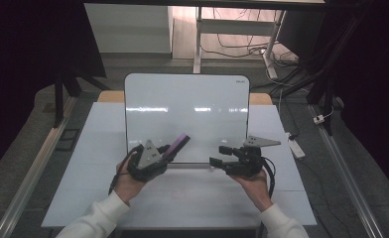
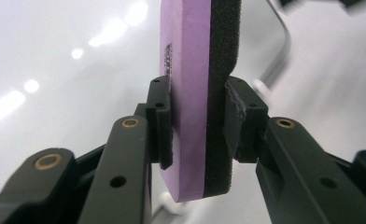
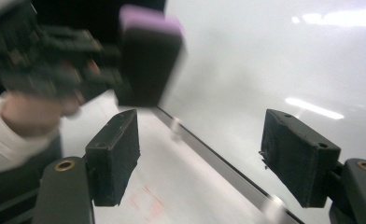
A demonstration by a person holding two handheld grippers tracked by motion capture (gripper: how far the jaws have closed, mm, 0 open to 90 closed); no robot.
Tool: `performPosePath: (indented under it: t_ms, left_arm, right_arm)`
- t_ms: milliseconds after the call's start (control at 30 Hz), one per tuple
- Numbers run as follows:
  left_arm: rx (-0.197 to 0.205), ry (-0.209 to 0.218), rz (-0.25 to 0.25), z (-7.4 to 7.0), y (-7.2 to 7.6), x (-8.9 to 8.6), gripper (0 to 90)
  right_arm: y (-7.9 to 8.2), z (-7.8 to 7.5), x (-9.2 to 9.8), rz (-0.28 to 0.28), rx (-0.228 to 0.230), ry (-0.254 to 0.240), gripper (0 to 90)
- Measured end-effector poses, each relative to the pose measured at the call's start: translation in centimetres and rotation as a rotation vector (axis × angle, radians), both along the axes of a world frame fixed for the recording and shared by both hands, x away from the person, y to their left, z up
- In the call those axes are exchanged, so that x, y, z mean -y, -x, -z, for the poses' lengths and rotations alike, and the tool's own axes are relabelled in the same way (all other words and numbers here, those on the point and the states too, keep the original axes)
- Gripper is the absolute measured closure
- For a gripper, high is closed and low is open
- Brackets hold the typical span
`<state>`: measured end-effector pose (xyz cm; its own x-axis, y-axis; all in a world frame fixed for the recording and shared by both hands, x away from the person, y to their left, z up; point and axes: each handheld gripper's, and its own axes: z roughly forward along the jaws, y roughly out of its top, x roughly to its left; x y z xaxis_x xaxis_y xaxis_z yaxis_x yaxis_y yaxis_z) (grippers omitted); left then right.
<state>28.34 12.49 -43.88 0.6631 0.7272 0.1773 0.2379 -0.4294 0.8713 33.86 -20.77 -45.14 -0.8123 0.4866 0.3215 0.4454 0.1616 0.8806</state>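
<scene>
Purple-and-black eraser (image 1: pixel 176 146) lower centre of high view, clamped in left gripper (image 1: pixel 168 150), long axis slanting to upper right over whiteboard (image 1: pixel 187 106); right gripper (image 1: pixel 220 155) just right of it, jaws apart, holding nothing. White table (image 1: pixel 83 163), grey floor, cables beyond.

Left gripper view: pads (image 2: pixel 158 122) squeeze eraser (image 2: pixel 190 93) across thickness, purple side left, black felt right, standing upright in frame.

Right gripper view: own jaws wide, nothing between; blurred eraser (image 3: pixel 148 60) upper left, felt facing camera.

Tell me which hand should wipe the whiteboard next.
Left, most likely. The left claw is already shut on the purple eraser, right at the whiteboard. The right claw stands open with nothing between its jaws.
</scene>
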Motion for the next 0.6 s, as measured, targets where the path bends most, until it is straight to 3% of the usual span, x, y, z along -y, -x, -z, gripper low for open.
performPosePath:
  t_ms: [267,433,600]
  left_arm:
    - [-0.01,0.131,-0.13,-3.3,-1.7,-3.5,65.1]
    - [-0.037,0.209,-0.182,-5.1,-3.6,-5.4,65.0]
    - [-0.042,0.239,-0.238,-6.5,-5.0,-6.8,65.0]
  right_arm:
    - [0.6,1.7,5.0,0.122,0.045,0.08,27.2]
    - [1.1,2.6,7.6,0.156,0.095,0.139,27.7]
    - [1.5,3.3,9.1,0.178,0.121,0.168,27.7]
